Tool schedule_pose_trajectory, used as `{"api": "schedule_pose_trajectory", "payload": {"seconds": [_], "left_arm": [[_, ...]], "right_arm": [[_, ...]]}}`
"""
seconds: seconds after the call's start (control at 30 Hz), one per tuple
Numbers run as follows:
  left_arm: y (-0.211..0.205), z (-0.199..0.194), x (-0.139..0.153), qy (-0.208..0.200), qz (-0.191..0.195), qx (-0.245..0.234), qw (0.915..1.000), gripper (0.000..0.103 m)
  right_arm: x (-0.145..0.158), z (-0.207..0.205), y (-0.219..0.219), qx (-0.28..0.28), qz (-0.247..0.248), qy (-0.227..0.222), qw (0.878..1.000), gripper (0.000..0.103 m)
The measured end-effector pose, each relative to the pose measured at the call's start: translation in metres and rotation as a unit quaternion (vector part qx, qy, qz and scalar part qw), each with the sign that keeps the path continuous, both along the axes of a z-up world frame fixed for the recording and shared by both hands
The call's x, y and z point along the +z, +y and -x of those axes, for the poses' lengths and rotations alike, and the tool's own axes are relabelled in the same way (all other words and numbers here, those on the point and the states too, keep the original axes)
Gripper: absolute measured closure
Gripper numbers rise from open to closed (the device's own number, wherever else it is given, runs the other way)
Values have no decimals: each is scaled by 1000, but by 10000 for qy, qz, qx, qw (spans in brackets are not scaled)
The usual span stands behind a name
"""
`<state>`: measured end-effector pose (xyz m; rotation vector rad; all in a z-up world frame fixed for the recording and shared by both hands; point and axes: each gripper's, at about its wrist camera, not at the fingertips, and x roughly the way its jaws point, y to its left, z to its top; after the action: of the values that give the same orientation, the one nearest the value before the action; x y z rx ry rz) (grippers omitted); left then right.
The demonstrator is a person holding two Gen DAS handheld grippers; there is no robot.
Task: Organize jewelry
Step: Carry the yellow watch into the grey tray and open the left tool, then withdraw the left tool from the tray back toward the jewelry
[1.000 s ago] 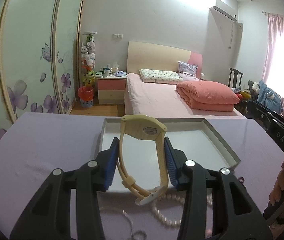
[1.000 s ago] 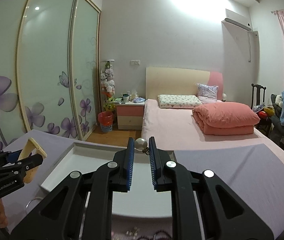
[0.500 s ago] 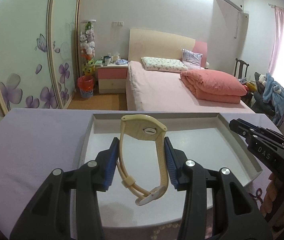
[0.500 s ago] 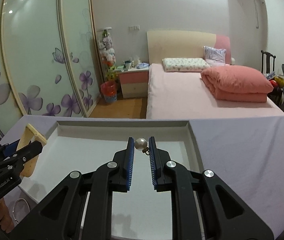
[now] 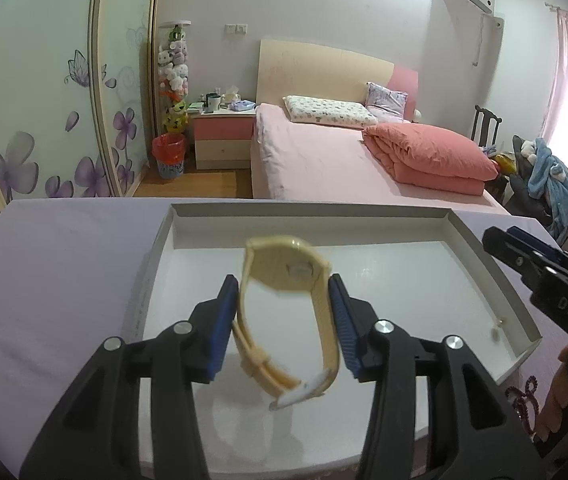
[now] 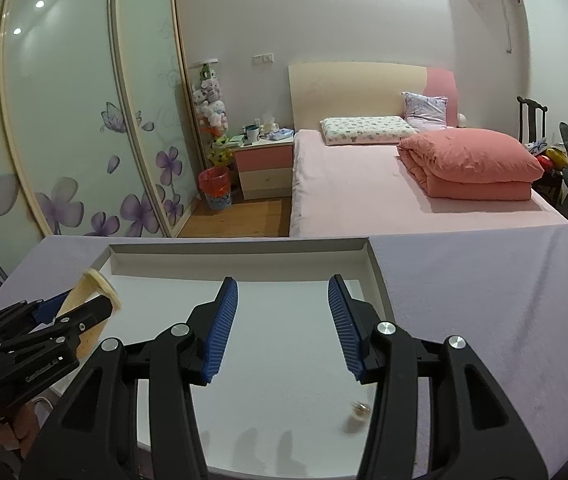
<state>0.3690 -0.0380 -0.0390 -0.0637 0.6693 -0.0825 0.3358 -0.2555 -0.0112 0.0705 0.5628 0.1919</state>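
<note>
Gripping a cream watch (image 5: 287,312) above the white tray (image 5: 495,280), the left gripper (image 5: 284,320) is clamped on its strap. The right gripper (image 6: 283,328) hangs spread apart over the tray, a pearl earring (image 6: 357,414) lying blurred inside beneath it.

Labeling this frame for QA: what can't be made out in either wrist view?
- Watch, left wrist view: motion-blurred; dial unreadable, jaw contact unclear.
- Pearl earring in tray, right wrist view: small, blurred, partly behind right gripper.
- Purple beads, left wrist view: cut off by gripper bodies.
</note>
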Motion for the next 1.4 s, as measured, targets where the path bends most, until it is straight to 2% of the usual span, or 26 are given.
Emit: {"api": "schedule_pose_trajectory", "payload": {"seconds": [0.13, 0.37, 0.67, 0.83, 0.97, 1.23, 1.3, 1.4], "left_arm": [[0, 0, 2, -102, 5, 20, 9999, 49], [-2, -1, 2, -138, -49, 25, 9999, 48], [10, 8, 23, -470, 330, 78, 9983, 48], [13, 6, 21, -211, 171, 180, 9995, 48], [23, 20, 19, -112, 320, 74, 9994, 48], [11, 45, 9, 87, -24, -227, 9997, 48], [6, 41, 4, 219, -225, -215, 9993, 48], [1, 28, 0, 346, -287, -140, 9989, 48]], "right_arm": [[2, -2, -2, -20, -14, -25, 10000, 54], [2, -2, -2, -35, -3, -42, 10000, 54], [-1, -5, -4, -33, 32, -8, 10000, 54], [-2, -2, -4, -8, 84, -37, 10000, 54], [-2, -2, -5, -15, 69, -42, 10000, 54], [0, -2, -4, -2, 34, -62, 10000, 54], [0, -2, -4, 3, 18, -60, 10000, 54], [0, -2, -5, 4, 22, -64, 10000, 54]]}}
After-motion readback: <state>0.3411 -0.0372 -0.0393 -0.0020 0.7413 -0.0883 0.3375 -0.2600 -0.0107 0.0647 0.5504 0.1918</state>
